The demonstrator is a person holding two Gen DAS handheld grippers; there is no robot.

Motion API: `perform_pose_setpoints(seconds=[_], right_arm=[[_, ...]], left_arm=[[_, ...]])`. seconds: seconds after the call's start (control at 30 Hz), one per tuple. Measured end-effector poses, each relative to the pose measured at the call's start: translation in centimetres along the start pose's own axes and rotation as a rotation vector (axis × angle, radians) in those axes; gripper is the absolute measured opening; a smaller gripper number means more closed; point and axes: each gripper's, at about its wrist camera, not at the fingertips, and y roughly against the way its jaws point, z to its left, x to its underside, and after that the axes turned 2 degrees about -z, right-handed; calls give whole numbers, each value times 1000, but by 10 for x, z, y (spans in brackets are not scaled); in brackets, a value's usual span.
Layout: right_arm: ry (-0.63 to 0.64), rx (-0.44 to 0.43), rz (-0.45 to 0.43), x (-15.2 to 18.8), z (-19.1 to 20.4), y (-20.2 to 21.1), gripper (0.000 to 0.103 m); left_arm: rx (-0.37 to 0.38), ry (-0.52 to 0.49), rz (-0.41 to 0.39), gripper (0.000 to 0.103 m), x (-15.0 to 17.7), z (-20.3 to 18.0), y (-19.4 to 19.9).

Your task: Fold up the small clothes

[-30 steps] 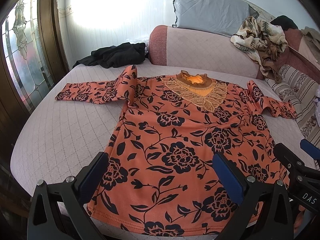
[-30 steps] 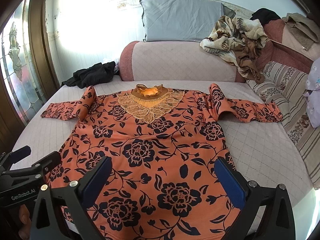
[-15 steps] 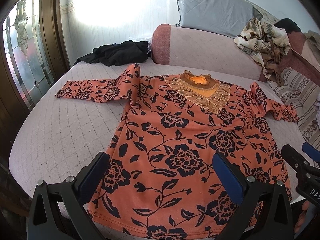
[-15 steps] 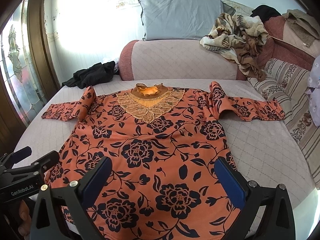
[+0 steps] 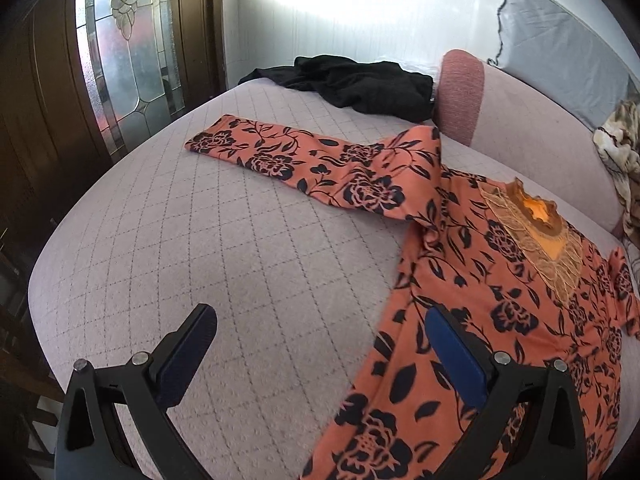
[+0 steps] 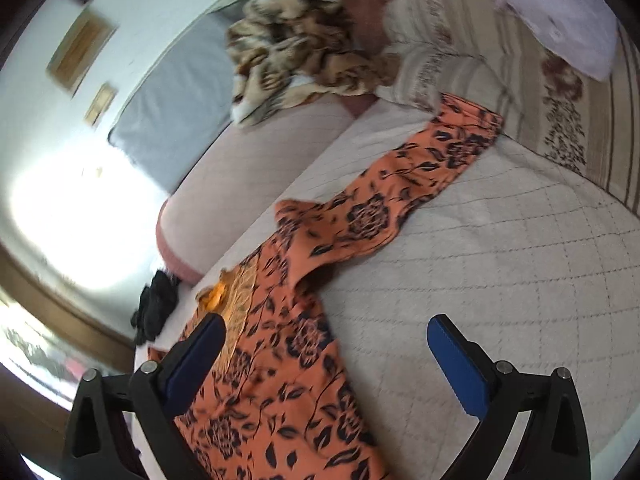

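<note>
The orange floral top lies spread flat on the quilted pink bed, face up, its lacy gold neckline pointing toward the padded headboard bolster.

From the left wrist view, the left tongs hang wide apart and hold nothing. The left pad sits over bare quilt, while the right pad sits over the side edge of the top's body. Ahead of them one sleeve runs out straight across the bed, flat, with its cuff near the bed's left edge and a raised fold of cloth at the shoulder. Beyond that sleeve a black garment lies in a heap against the bolster, well apart from the top. A stained-glass door panel stands beside the bed, and a grey pillow leans on the wall above the bolster.

Over to the right wrist view, tilted and a little blurred: the right tongs are wide apart too, gripping nothing. Here the left pad is over the top's body near the neckline, and the right pad is over bare quilt. The other sleeve stretches away to a striped cushion at the bed's far side, its cuff just touching or lapping that cushion. A brown patterned blanket is bundled up behind, on top of the bolster.
</note>
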Motion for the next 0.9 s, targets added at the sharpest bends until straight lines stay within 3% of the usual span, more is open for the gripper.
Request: perform_pose_setpoints(seconds=[0.2,0.37,0.47,0.67,0.7,0.73,0.8,0.9], right_arm=[[-170,143,-21,-94,-94,-54,75],[-175,241,-53,-151,-130,-99,75],[-157,318,-71,-170,-141,-120,74],[-99,419,-60,-186,-138,-148,38],[-80,439,-46,-189,-136,-151,29],[-55,456,-35,-193,-133,-154,6],[6,481,-40,-202,-119,-155,5],[121,528,-130,-217,-79,-129,5]], left_arm=[[-44,62,-33,103,-17,14,-36],[-85,153,9,103,-18,32,-59],[-104,157,22,103,-18,31,-67],[-95,96,19,103,-16,16,-69],[-92,91,22,103,-16,15,-70],[-89,89,25,103,-16,15,-70],[-91,103,18,103,-18,18,-68],[-86,140,2,103,-20,25,-63]])
